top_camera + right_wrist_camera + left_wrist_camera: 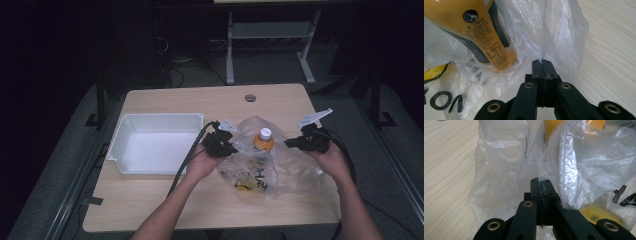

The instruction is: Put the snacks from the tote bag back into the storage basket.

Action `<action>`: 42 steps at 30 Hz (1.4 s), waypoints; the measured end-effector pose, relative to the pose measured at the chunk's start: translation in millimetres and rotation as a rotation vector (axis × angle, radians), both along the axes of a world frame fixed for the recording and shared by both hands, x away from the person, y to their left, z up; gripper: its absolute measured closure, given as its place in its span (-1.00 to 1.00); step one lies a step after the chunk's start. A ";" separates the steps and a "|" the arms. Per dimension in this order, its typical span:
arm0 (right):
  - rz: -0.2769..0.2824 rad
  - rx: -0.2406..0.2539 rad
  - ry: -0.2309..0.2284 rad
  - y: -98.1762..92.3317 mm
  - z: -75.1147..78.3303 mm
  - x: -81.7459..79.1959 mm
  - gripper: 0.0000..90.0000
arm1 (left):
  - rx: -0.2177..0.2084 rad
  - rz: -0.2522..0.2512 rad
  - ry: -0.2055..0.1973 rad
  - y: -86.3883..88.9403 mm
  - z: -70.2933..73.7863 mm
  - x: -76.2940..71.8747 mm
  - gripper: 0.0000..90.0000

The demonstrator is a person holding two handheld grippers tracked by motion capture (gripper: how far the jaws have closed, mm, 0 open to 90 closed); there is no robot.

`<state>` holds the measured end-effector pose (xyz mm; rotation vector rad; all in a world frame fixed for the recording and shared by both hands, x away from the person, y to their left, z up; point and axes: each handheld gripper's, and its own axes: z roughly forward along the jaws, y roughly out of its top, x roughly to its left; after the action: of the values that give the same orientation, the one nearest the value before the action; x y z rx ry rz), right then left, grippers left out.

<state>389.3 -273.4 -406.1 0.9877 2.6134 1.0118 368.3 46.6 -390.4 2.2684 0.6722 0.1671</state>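
Note:
A clear plastic bag [255,165] with black and yellow print lies on the wooden table [165,200]. An orange bottle [263,141] with a white cap stands inside it. My left gripper [226,146] is shut on the bag's left edge, and in the left gripper view [541,185] a fold of film [584,165] is pinched between the jaws. My right gripper [294,142] is shut on the bag's right edge, and the right gripper view [542,63] shows film [559,32] rising from the closed jaws. The bottle's label [486,40] is close by on the left.
A white rectangular tray [150,145] sits on the left half of the table, right beside my left hand. A round grey grommet [250,97] is near the far edge. Table legs and cables stand on the floor behind.

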 end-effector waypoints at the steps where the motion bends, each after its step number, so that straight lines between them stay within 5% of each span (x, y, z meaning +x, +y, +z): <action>1: 0.001 -0.004 0.001 0.0 -0.5 0.2 0.99 | 0.002 -0.002 0.001 0.1 -0.8 -0.2 1.00; 18: 0.012 0.007 0.045 1.3 -15.4 -2.4 0.98 | -0.016 -0.006 0.021 3.4 -17.6 -10.1 1.00; 42: -0.017 -0.105 0.083 8.9 -45.1 3.3 1.00 | 0.105 -0.010 0.032 -8.5 -55.1 -22.6 0.99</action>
<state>392.6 -264.5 -451.2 1.0468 2.6885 0.8366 345.8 38.1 -445.5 2.3789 0.6830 0.1644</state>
